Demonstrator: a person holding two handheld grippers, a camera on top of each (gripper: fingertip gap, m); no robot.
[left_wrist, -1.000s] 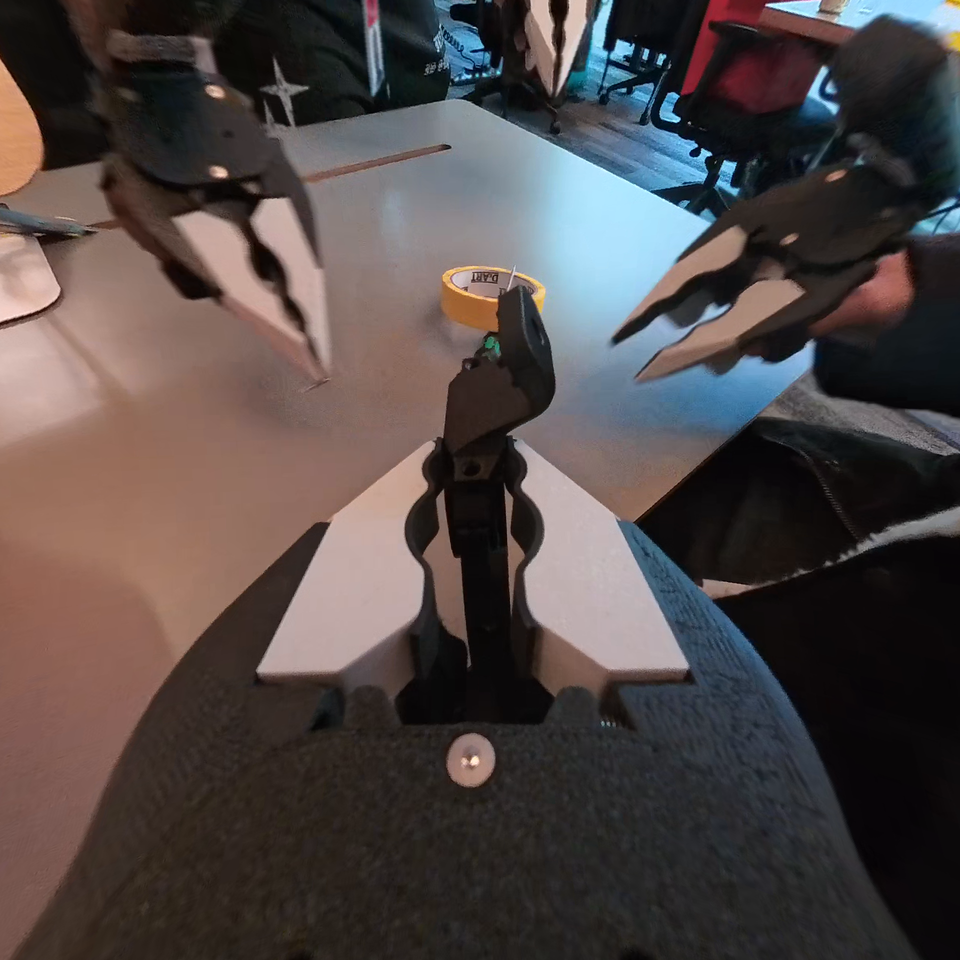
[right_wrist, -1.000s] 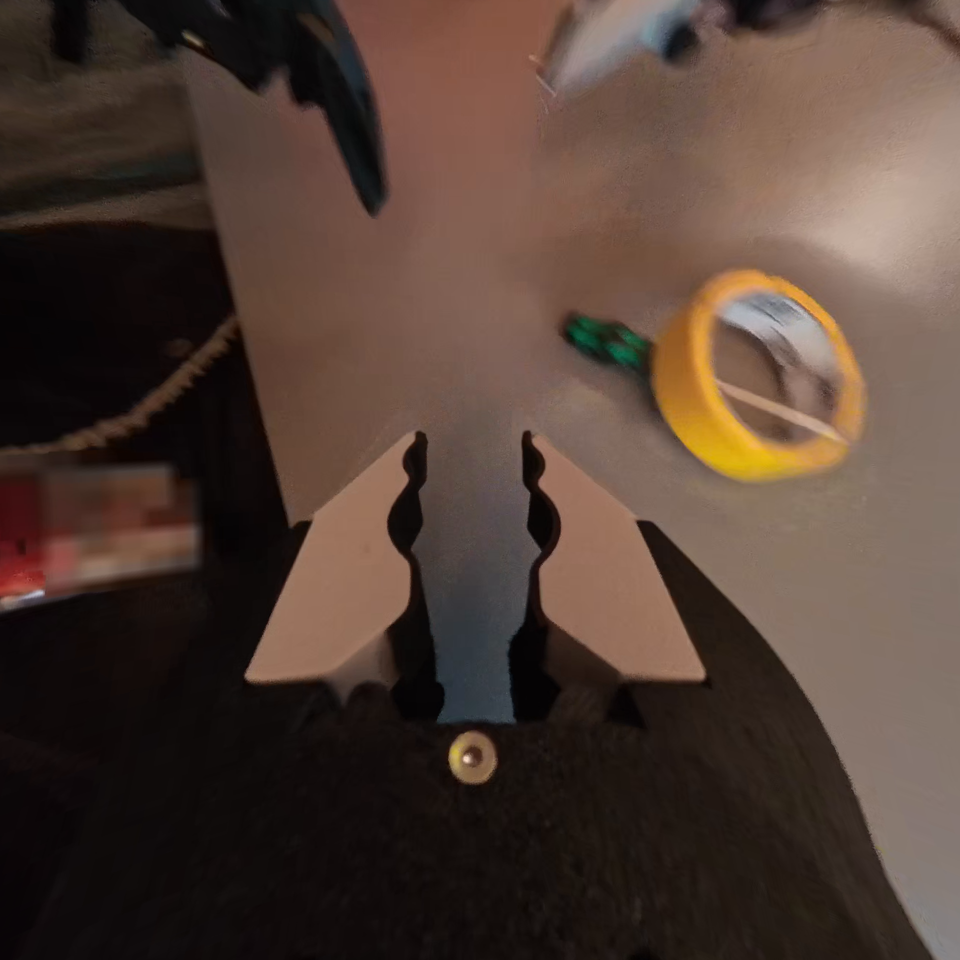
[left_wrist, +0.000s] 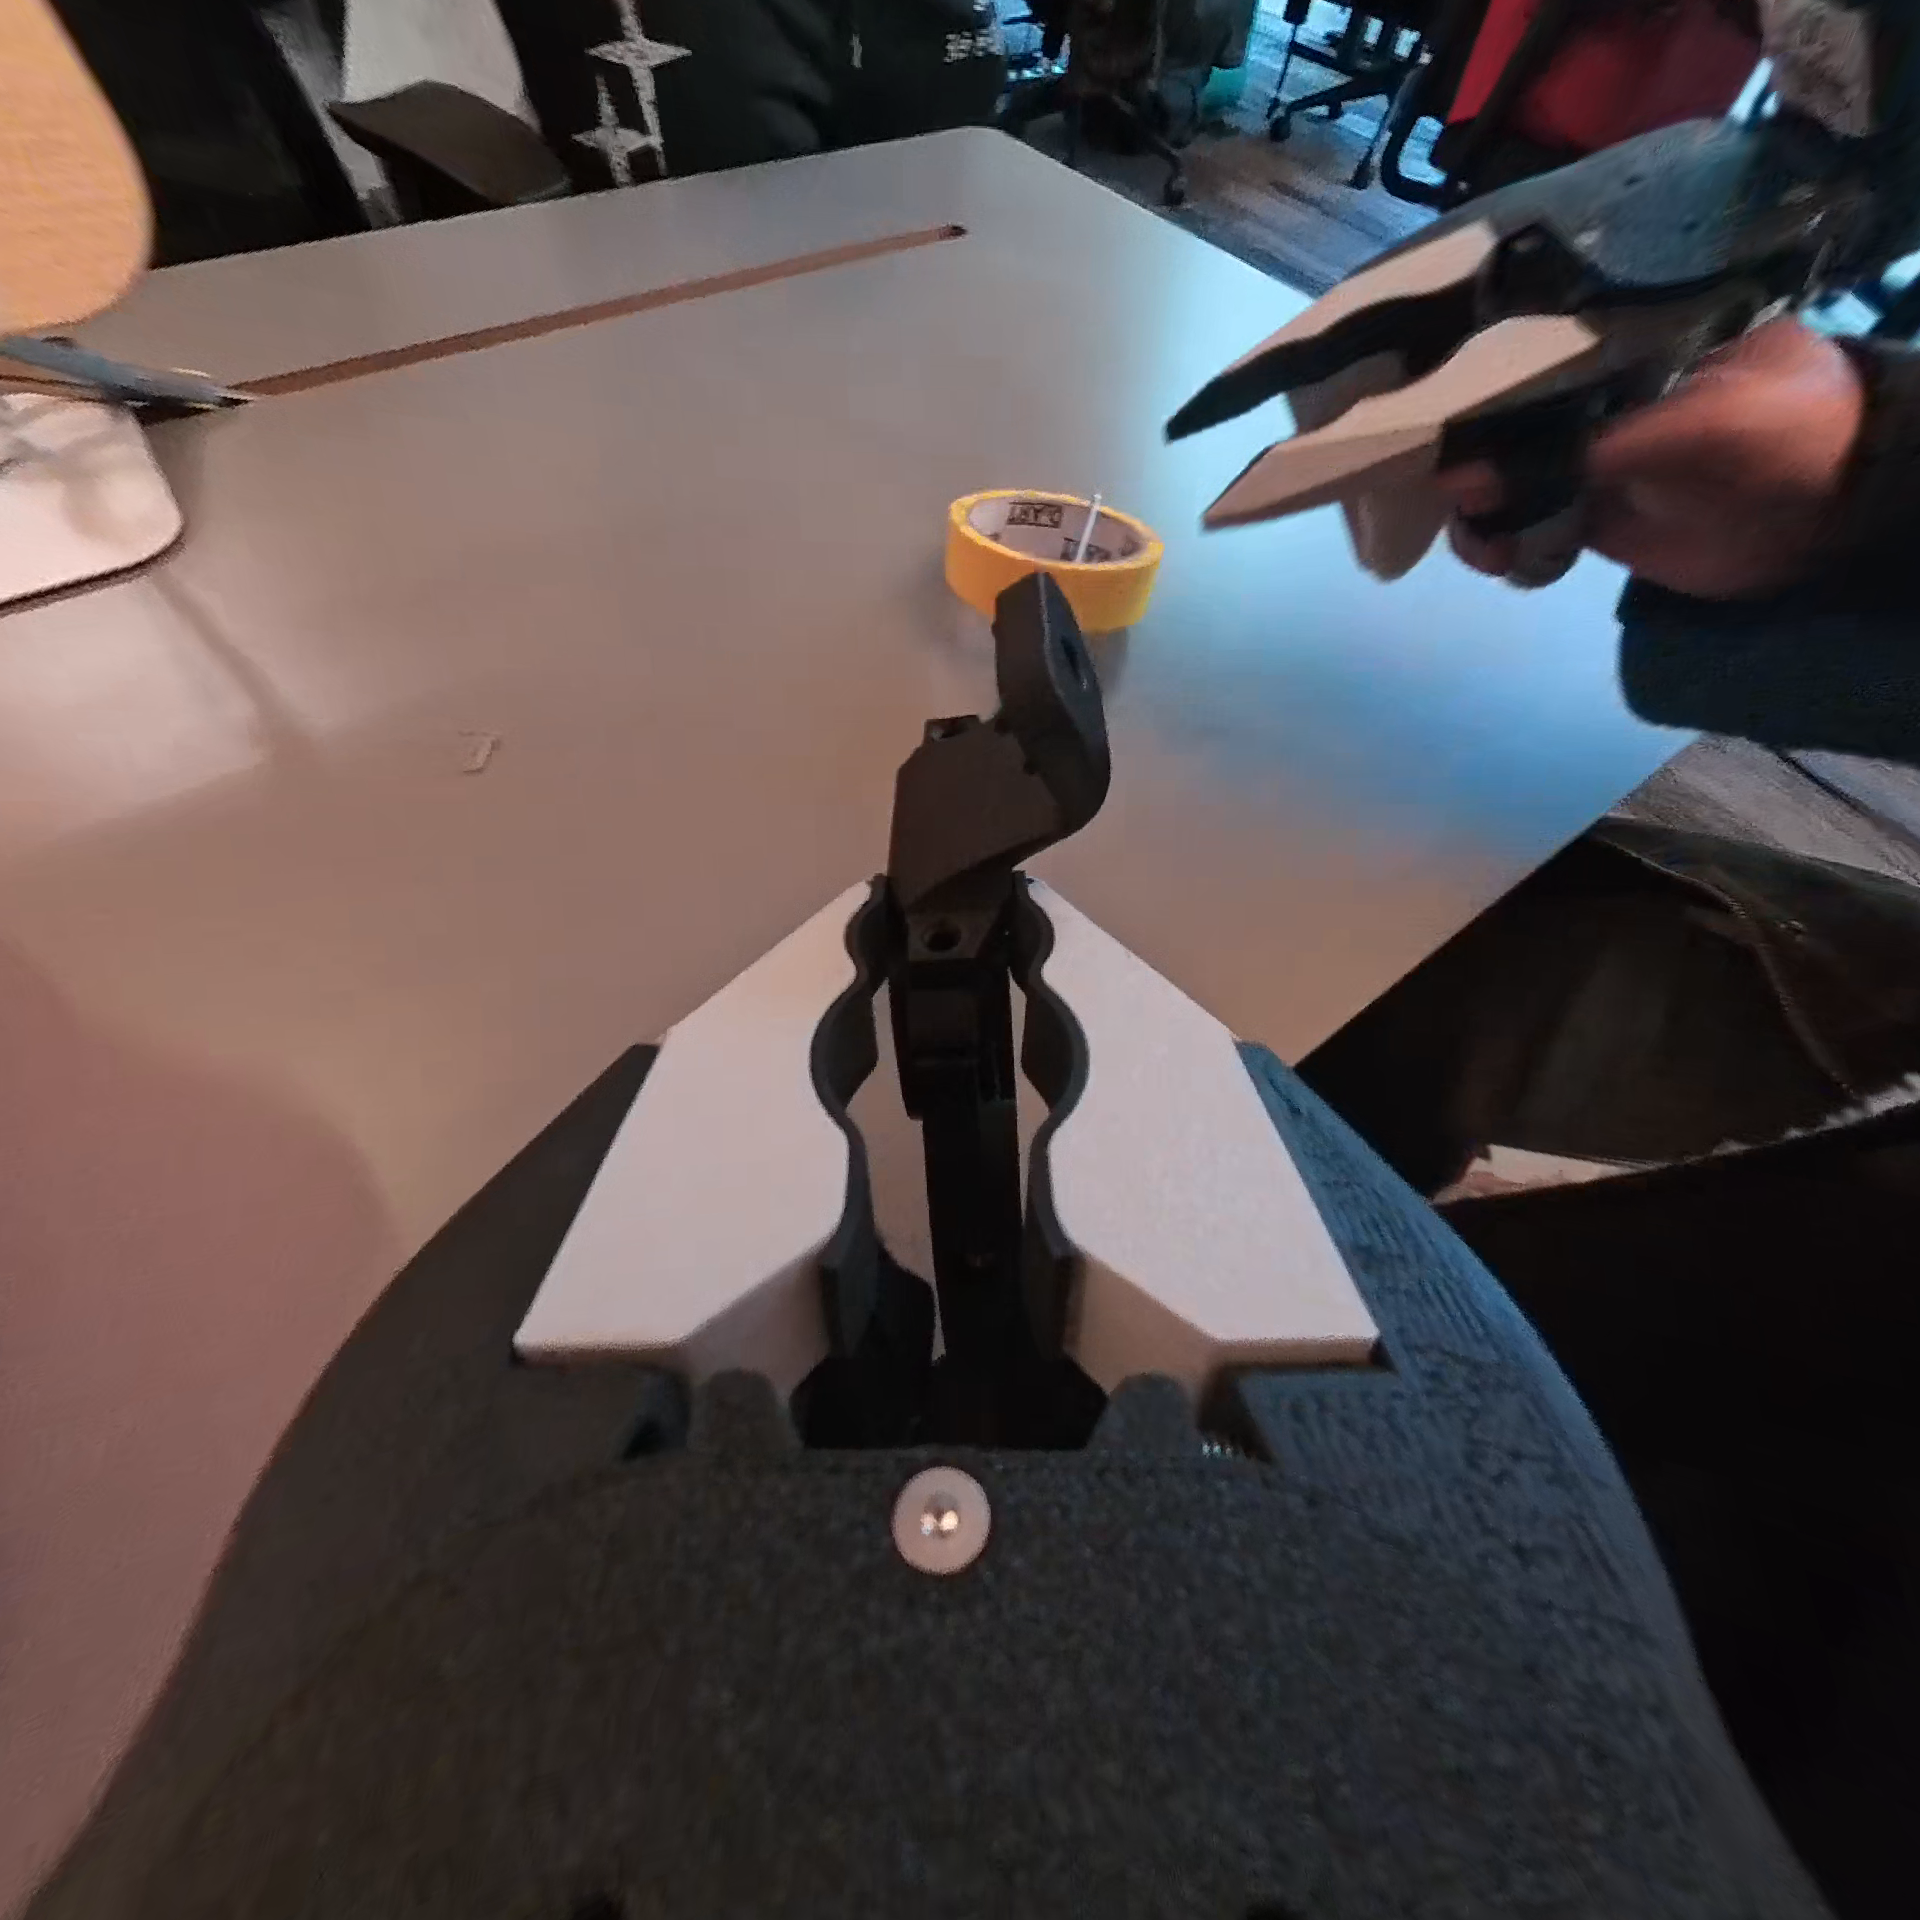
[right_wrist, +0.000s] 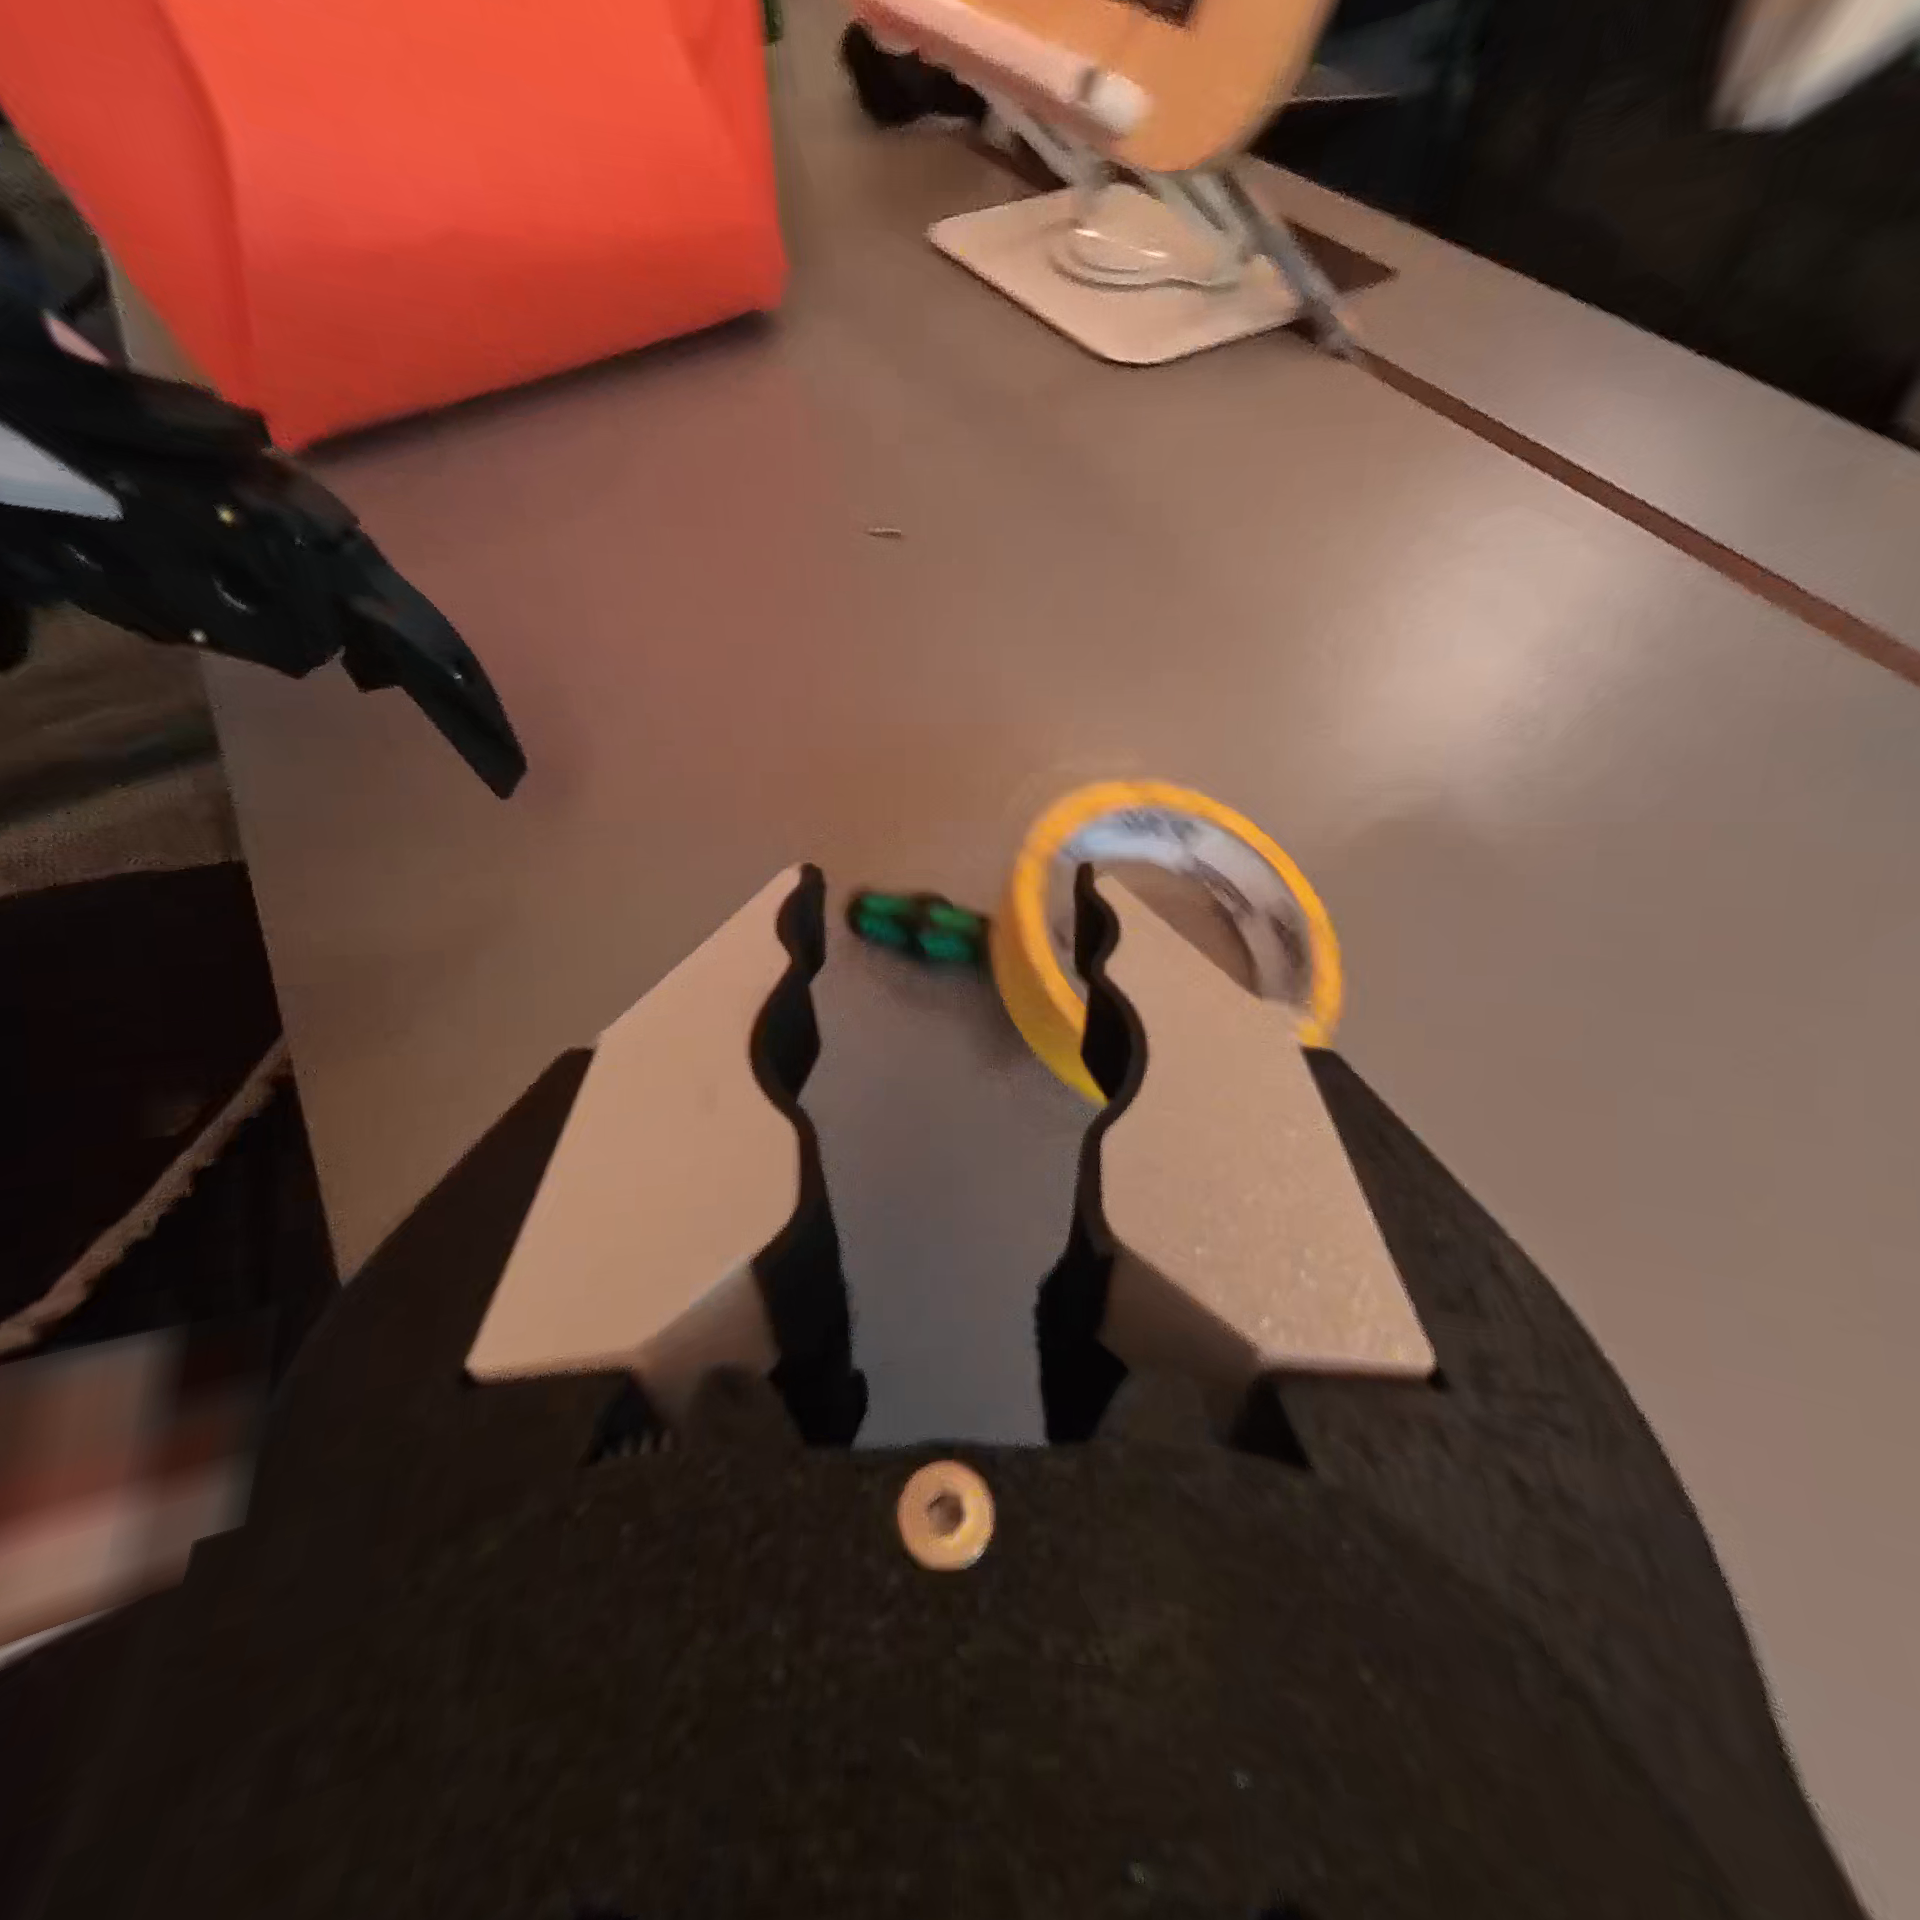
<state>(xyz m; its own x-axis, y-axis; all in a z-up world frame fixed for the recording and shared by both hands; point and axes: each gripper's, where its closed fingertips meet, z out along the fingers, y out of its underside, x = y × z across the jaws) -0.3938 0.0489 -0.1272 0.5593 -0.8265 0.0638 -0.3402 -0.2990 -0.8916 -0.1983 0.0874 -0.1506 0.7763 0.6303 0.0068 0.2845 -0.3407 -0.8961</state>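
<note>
Now swung level over the table (right_wrist: 1507, 727), right gripper (right_wrist: 945, 894) with jaws spread wide, hovering just short of the yellow tape roll (right_wrist: 1049, 997) and small green piece (right_wrist: 914, 925). Left gripper (left_wrist: 951, 904) clamping a black angled part (left_wrist: 997, 790), raised above the table, tape roll beyond.

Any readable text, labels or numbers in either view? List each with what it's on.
Yellow tape roll: dark print on its white inner core, partly behind the black plastic part, blurred in the right wrist view; wording not transcribed.
Dark garment, top of left wrist view: pale print, too small to read.
</note>
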